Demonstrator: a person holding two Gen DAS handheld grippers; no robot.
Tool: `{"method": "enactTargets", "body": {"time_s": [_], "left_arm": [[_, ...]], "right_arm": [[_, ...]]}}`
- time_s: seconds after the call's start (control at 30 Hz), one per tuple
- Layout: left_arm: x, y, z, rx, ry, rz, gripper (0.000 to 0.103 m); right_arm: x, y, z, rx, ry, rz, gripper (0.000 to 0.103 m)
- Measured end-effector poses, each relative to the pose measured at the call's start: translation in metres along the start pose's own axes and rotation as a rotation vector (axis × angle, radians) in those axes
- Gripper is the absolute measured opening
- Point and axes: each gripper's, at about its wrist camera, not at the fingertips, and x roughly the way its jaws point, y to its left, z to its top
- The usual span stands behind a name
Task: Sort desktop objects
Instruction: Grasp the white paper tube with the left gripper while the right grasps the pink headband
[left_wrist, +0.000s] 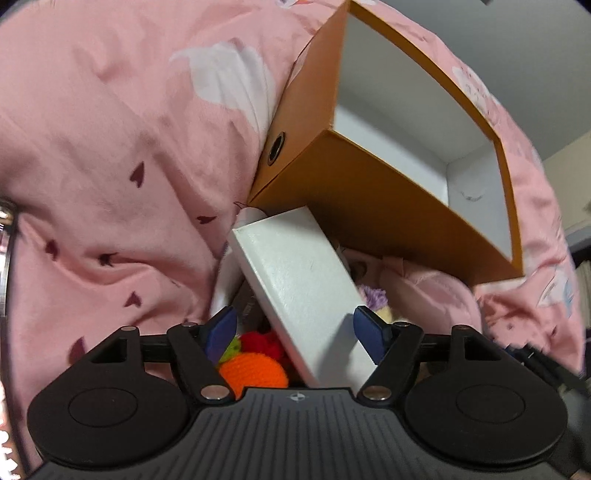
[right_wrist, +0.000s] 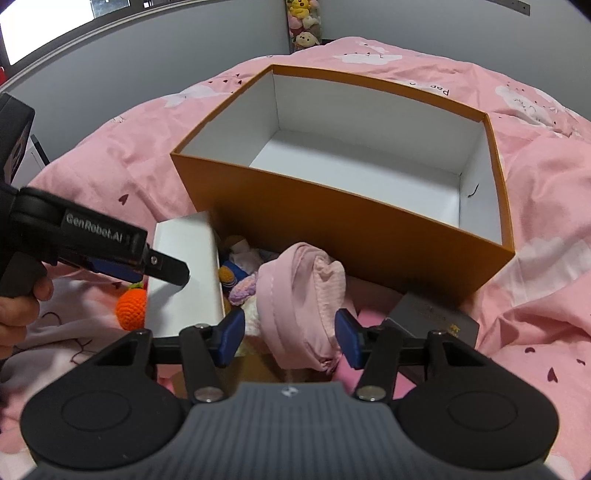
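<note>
A: Left gripper (left_wrist: 293, 328) state?
B: Jaws wide, straddling the white box (left_wrist: 295, 280). Right pad looks to be at its edge, left pad clear of it. No clamp that I can see

A: Right gripper (right_wrist: 290, 334)?
B: Pads either side of the pink cloth roll (right_wrist: 301, 306), roughly half open. Can't tell if they actually press it, so I'd call it not gripped yet

A: Where's everything sitting?
B: All on the pink bedspread (right_wrist: 546, 177). White box lies tilted just in front of the orange box (right_wrist: 343, 229), near its left front corner. Cloth roll is beside it, against the orange box's front wall. Knitted toys (right_wrist: 236, 273) between the two, orange knit ball (right_wrist: 131, 308) left of the white box. Orange box is empty

A: Handling?
B: White box: stiff, smooth card, probably light, may slip. Take it across the short width, mid-length. Roll: soft, squashes, may unroll. Pinch the middle, deep

A: Risk?
B: Soft bed, things shift when pushed
</note>
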Motion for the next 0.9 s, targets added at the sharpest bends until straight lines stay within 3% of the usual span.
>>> {"method": "enactTargets", "body": {"time_s": [0.17, 0.4, 0.47, 0.57, 0.8, 0.9], "left_arm": [[0.014, 0.011, 0.008, -0.094, 0.032, -0.097, 0.082], [0.011, 0.002, 0.004, -0.073, -0.009, -0.09, 0.072], [0.006, 0.001, 0.003, -0.073, -0.037, -0.086, 0.057], [-0.001, -0.003, 0.004, -0.063, -0.053, -0.077, 0.05], [-0.01, -0.018, -0.004, -0.043, -0.073, -0.087, 0.045], [-0.006, -0.024, -0.007, -0.032, -0.078, -0.055, 0.046]], "right_arm": [[0.007, 0.001, -0.001, 0.002, 0.006, 0.007, 0.056], [0.01, -0.003, -0.003, 0.028, -0.002, -0.003, 0.045], [0.008, -0.004, -0.003, 0.033, -0.01, -0.001, 0.042], [0.006, -0.006, -0.002, 0.043, -0.023, -0.003, 0.037], [0.008, -0.002, -0.002, 0.03, -0.026, -0.016, 0.036], [0.008, 0.0, -0.003, 0.025, -0.027, -0.02, 0.035]]}}
